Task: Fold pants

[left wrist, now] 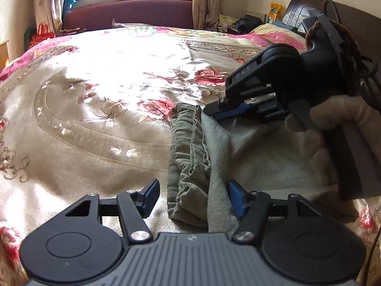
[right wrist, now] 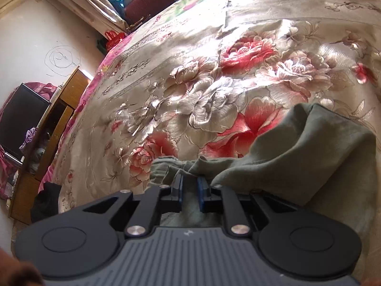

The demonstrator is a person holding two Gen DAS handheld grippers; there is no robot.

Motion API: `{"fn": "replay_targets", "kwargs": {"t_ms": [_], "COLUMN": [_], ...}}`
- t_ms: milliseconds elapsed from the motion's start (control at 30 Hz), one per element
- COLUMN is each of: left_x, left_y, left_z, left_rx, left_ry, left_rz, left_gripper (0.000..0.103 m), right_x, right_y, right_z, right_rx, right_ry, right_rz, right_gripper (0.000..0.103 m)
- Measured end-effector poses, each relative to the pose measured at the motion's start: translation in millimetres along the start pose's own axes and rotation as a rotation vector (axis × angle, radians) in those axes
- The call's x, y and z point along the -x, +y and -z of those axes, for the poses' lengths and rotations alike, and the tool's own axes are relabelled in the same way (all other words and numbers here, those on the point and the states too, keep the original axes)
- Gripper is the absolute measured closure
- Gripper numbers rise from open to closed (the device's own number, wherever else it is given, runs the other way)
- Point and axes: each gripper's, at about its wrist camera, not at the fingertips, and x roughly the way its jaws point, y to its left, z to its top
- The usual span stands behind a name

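Note:
Grey-green pants (left wrist: 190, 157) lie on the floral bedspread, bunched along the left side with the pale inner lining (left wrist: 262, 152) showing to the right. My left gripper (left wrist: 193, 196) is open, its fingers on either side of the near end of the bunched fabric. My right gripper (left wrist: 214, 112) shows in the left wrist view at the far end of the pants, held by a gloved hand. In the right wrist view the right gripper (right wrist: 189, 186) is shut on a fold of the pants (right wrist: 309, 157), which drape to the right.
The floral satin bedspread (left wrist: 95, 109) covers the whole bed to the left. A maroon headboard-like bench (left wrist: 128, 12) and window stand at the back. Clutter and a dark headboard (left wrist: 309, 7) are at the far right. A wooden desk with a monitor (right wrist: 21, 119) stands beside the bed.

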Motion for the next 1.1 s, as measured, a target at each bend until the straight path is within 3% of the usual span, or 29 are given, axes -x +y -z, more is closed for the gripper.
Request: {"fn": "replay_targets", "kwargs": {"t_ms": [133,200,233,267,333,533,767,800,867,933,1000,1100], "left_x": [3,10,13,15,17,23,25,26,29,33,36,36], "left_y": [-6,-11,-13,-14,-15,-15,-17,-17,-16,-16,-14,-11], "left_z": [3,4,3,3,1,0,5,5,5,5,3,2], "left_rx": [-0.024,-0.048,-0.058,-0.065,-0.072,-0.085,-0.131,-0.133,-0.140,-0.144,-0.136,-0.117], "left_ry": [-0.019,-0.053,-0.070,-0.081,-0.098,-0.129,-0.119,-0.121,-0.134,-0.152,-0.166,-0.163], "left_rz": [-0.013,-0.028,-0.034,-0.038,-0.041,-0.023,-0.016,-0.008,0.004,0.011,0.021,0.036], "left_gripper": [0.025,0.025,0.025,0.025,0.025,0.025,0.025,0.025,0.025,0.025,0.025,0.025], "right_x": [21,40,50,59,71,53,13,12,14,22,26,28], "right_y": [18,25,28,30,31,45,73,72,61,53,52,49], "right_z": [-20,-23,-21,-17,-3,31,50,50,45,40,39,41], "right_rx": [0.072,0.130,0.165,0.198,0.237,0.161,0.203,0.203,0.111,0.046,0.057,0.032], "right_ry": [-0.076,-0.093,-0.088,-0.078,-0.023,0.128,0.169,0.162,0.164,0.153,0.149,0.159], "right_rz": [-0.027,-0.033,-0.020,-0.003,0.013,0.056,0.189,0.213,0.198,0.165,0.176,0.148], "right_gripper": [0.086,0.081,0.074,0.067,0.062,0.053,0.053,0.057,0.075,0.080,0.079,0.067]}}
